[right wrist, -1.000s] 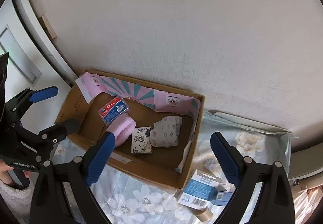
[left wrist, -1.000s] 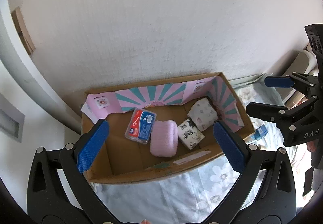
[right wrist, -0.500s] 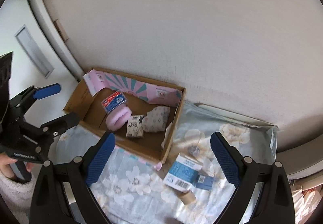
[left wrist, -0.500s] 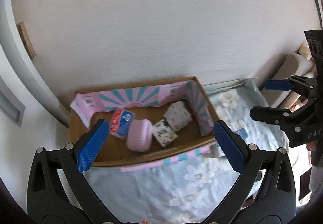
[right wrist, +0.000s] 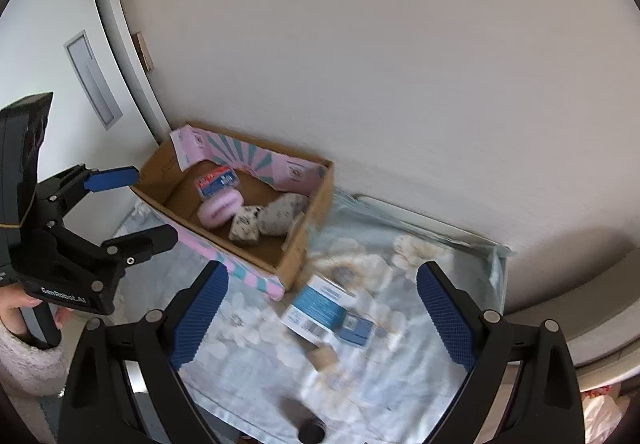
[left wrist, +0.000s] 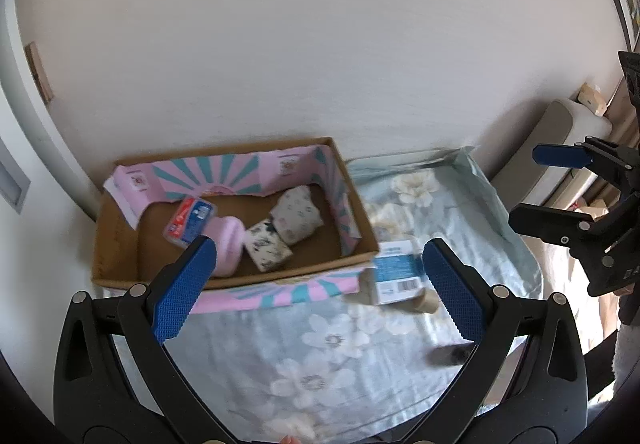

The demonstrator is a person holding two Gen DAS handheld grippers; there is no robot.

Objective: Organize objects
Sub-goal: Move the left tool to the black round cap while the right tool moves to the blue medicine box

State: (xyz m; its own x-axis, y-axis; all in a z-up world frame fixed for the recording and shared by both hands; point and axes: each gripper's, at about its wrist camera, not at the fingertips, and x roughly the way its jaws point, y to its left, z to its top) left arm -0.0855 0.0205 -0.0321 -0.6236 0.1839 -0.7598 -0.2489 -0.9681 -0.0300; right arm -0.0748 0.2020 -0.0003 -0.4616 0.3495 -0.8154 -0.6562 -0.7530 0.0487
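Observation:
A cardboard box (left wrist: 120, 244) (right wrist: 316, 212) with pink and teal lining stands against the wall on a floral cloth. Inside lie a red-and-blue packet (left wrist: 189, 219) (right wrist: 216, 179), a pink round case (left wrist: 228, 244) (right wrist: 219, 209) and two patterned tissue packs (left wrist: 269, 250) (left wrist: 297, 213) (right wrist: 246, 224). Right of the box lie a blue-and-white carton (left wrist: 396, 276) (right wrist: 318, 306), a small blue box (right wrist: 355, 329) and a tan tape roll (right wrist: 322, 358). My left gripper (left wrist: 316, 292) and right gripper (right wrist: 316, 320) are both open, empty, and held above the cloth.
A small dark round object (left wrist: 450, 355) (right wrist: 310, 435) lies near the cloth's front edge. The white wall rises right behind the box. A door frame (right wrist: 120, 44) stands to the left and a beige cushion (left wrist: 552, 148) to the right.
Both grippers have pulled back and up from the box, which now looks smaller and farther. The carton, blue box and tape roll have come into the left view.

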